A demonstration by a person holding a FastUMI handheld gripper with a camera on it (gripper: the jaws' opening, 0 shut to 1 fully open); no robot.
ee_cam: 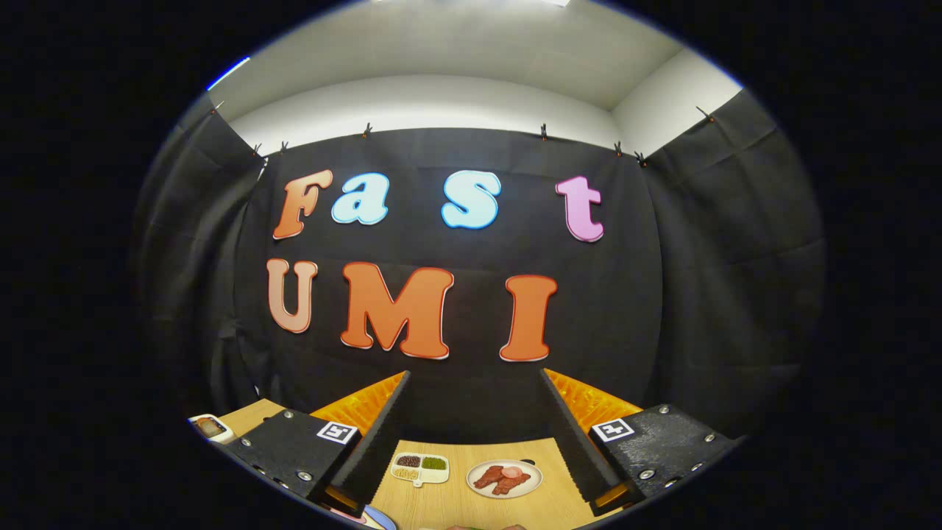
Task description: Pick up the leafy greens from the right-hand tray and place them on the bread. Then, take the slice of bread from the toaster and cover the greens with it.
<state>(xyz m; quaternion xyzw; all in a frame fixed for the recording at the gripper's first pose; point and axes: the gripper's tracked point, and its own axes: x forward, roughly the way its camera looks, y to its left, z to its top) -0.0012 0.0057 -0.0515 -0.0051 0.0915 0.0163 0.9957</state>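
Between the spread gripper point(475, 434) fingers, plate of meat point(505, 478), sauce dish point(420, 468), possibly greens point(471, 527) below

The tongs point(475, 390) are held high above the tabletop point(471, 508), their two fingers spread wide apart with nothing between them but the view of what lies below. Between the fingers, on the tabletop, a small divided dish point(420, 468) sits to the left and a round plate point(504, 478) carrying pieces of meat sits just to its right, the two near each other but apart. Beyond the left finger, far off to the left, a toaster point(211, 427) with a slice of bread point(213, 425) in it stands on the tabletop. Behind the tabletop hangs the booth's cloth wall point(471, 243), with a ceiling above it.
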